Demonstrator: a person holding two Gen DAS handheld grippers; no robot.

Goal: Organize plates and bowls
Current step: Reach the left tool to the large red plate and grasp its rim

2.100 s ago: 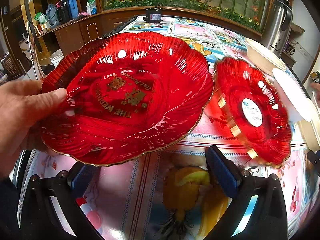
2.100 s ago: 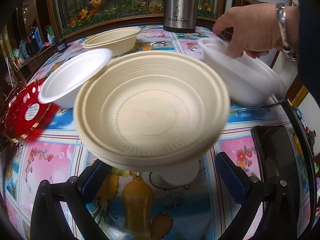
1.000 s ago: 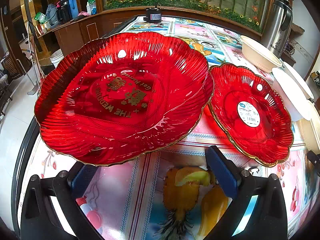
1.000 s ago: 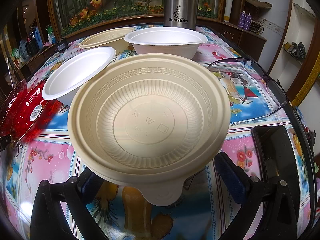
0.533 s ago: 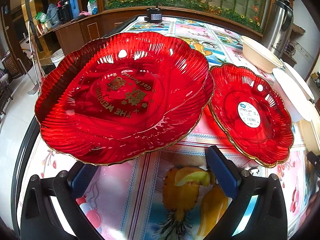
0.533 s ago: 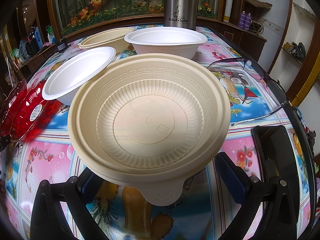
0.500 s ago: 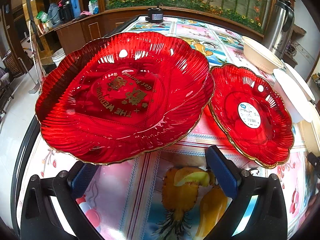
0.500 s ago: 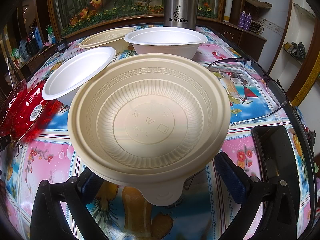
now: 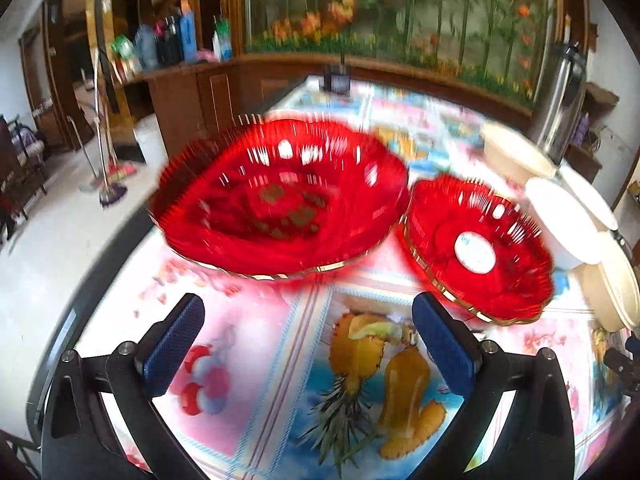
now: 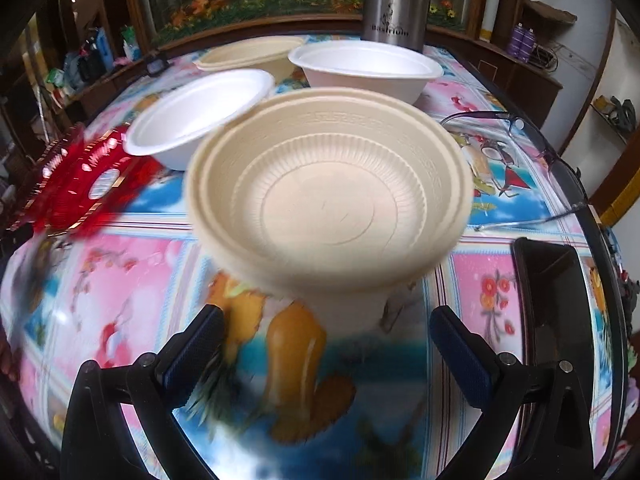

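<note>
A large red scalloped plate (image 9: 280,200) with gold lettering lies on the table ahead of my left gripper (image 9: 308,340). The gripper is open, empty and short of the plate's near rim. A smaller red plate (image 9: 476,248) with a white sticker sits to its right, leaning. My right gripper (image 10: 328,344) is open too, just in front of a cream ribbed bowl (image 10: 328,200). Behind that bowl are a shallow white bowl (image 10: 200,116), a deep white bowl (image 10: 364,68) and another cream bowl (image 10: 248,56). Both views are blurred by motion.
A steel thermos (image 10: 396,0) stands at the table's far edge. Eyeglasses (image 10: 516,128) and a black phone (image 10: 552,280) lie to the right of the cream bowl. The fruit-print tablecloth (image 9: 360,380) shows under both grippers. The table drops to the floor on the left.
Both grippers have drawn back and up from the dishes, which look smaller and farther off. Two seconds ago hands held a red plate and a white bowl; those hands are gone.
</note>
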